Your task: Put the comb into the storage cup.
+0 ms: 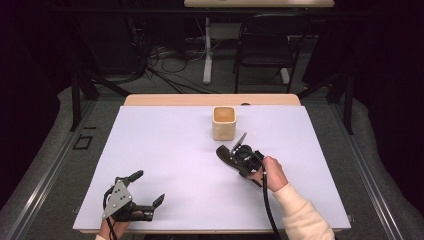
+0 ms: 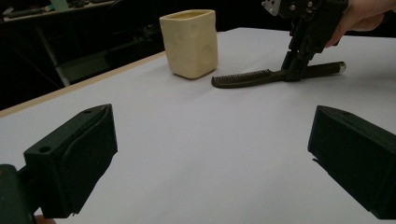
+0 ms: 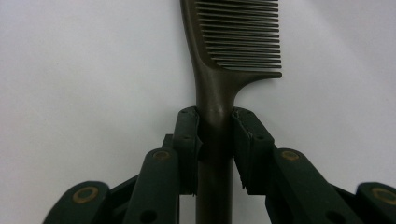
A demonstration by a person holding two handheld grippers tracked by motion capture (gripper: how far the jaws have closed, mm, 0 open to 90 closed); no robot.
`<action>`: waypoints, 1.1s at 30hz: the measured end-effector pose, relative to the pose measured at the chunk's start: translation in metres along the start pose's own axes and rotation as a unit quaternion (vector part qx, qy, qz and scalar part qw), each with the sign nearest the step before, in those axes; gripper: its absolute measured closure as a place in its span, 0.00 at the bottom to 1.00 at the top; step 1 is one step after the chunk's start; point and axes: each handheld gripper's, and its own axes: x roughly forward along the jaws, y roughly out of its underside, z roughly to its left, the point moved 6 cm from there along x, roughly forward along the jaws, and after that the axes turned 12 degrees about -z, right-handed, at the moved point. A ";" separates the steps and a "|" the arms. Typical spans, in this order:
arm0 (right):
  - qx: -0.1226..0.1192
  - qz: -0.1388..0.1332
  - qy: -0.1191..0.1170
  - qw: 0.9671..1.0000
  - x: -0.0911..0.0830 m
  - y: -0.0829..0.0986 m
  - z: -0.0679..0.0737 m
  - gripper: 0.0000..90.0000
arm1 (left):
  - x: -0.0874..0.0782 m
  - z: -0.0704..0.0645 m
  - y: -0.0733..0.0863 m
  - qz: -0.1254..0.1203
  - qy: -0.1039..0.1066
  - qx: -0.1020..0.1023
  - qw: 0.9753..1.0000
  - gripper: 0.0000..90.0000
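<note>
Right gripper (image 3: 215, 140) clamps the comb (image 3: 233, 42) by its handle, flat on the table (image 1: 170, 160).

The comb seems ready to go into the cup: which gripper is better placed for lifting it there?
Right. The right gripper is already shut on the comb handle, close beside the cup. The left gripper is open and empty, far away near the table's front edge.

I see the dark brown comb (image 3: 224, 70) lying flat on the white tabletop (image 1: 175, 165), its slim handle pinched between my right gripper's (image 3: 215, 140) fingers (image 3: 187, 140), the toothed head reaching out just beyond the fingertips, teeth off to one side.
</note>
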 end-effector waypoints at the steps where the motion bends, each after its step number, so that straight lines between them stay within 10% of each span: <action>1: -0.001 0.000 0.000 1.000 0.000 0.000 0.000 0.80 | 0.000 0.000 0.000 0.000 0.000 0.000 1.000 0.01; 33: -0.006 -0.068 -0.018 0.998 -0.033 0.008 -0.007 0.81 | 0.000 0.001 0.001 0.002 -0.003 -0.002 1.000 0.01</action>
